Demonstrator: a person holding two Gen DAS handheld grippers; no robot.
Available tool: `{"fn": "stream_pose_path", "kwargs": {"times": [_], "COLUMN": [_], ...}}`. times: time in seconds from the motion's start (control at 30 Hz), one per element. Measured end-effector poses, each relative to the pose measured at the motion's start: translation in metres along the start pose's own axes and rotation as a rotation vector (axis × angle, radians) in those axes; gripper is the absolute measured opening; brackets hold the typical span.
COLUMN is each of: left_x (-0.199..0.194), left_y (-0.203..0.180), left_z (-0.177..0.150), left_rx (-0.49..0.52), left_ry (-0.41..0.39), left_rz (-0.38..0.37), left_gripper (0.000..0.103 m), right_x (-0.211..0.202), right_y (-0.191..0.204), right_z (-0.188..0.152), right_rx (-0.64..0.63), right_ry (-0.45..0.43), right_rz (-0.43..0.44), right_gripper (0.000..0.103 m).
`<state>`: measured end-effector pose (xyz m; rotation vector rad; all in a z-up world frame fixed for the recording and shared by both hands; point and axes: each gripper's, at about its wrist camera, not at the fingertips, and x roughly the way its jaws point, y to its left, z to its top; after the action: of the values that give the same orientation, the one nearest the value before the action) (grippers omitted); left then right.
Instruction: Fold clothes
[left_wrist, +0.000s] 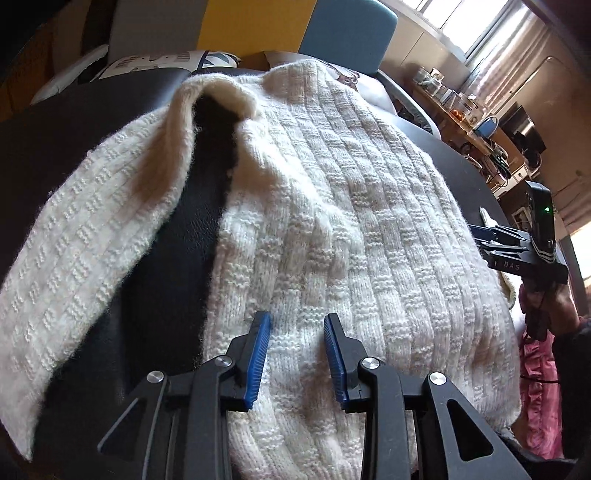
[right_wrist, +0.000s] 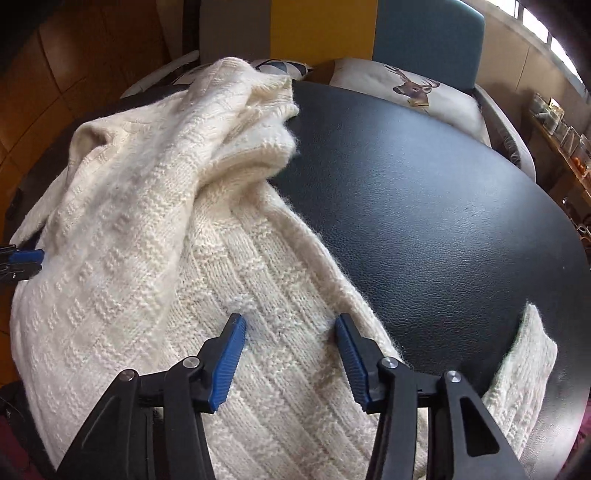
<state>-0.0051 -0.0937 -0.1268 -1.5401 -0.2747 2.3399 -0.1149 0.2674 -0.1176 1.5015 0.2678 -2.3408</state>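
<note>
Both the left hand-held gripper (left_wrist: 297, 323) and right hand-held gripper (right_wrist: 290, 325) gape empty over the cream sweater (left_wrist: 332, 221).

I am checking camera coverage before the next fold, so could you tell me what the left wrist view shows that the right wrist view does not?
Only the left wrist view shows the sweater's left sleeve lying apart from the body, the hand holding the right gripper, and pink fabric beside the table. Only the right wrist view shows the deer cushion and a wide bare stretch of the black table. Both show the cream sweater beneath the open left gripper and open right gripper.
</note>
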Motion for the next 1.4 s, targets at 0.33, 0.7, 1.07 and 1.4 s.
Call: {"fn": "stream_pose_path", "kwargs": {"times": [0.33, 0.7, 1.07, 1.4], "left_x": [-0.004, -0.051, -0.056, -0.114], "left_y": [-0.003, 0.046, 0.163, 0.222], "left_z": [0.003, 0.066, 0.1, -0.008], "left_rx": [0.01, -0.071, -0.198, -0.435], "left_ry": [0.032, -0.163, -0.121, -0.124], "left_rz": [0.004, 0.107, 0.397, 0.374], "left_gripper": [0.031, 0.032, 0.035, 0.049], "right_x": [-0.011, -0.052, 0.024, 0.034], "right_y": [-0.076, -0.052, -0.03, -0.029], "right_z": [0.0, 0.058, 0.077, 0.077], "right_rx": [0.198, 0.335, 0.328, 0.289], "right_ry": [0.05, -0.191, -0.043, -0.056], "right_rz": [-0.146, 0.319, 0.249, 0.241], "right_gripper": [0.081, 0.082, 0.082, 0.084]}}
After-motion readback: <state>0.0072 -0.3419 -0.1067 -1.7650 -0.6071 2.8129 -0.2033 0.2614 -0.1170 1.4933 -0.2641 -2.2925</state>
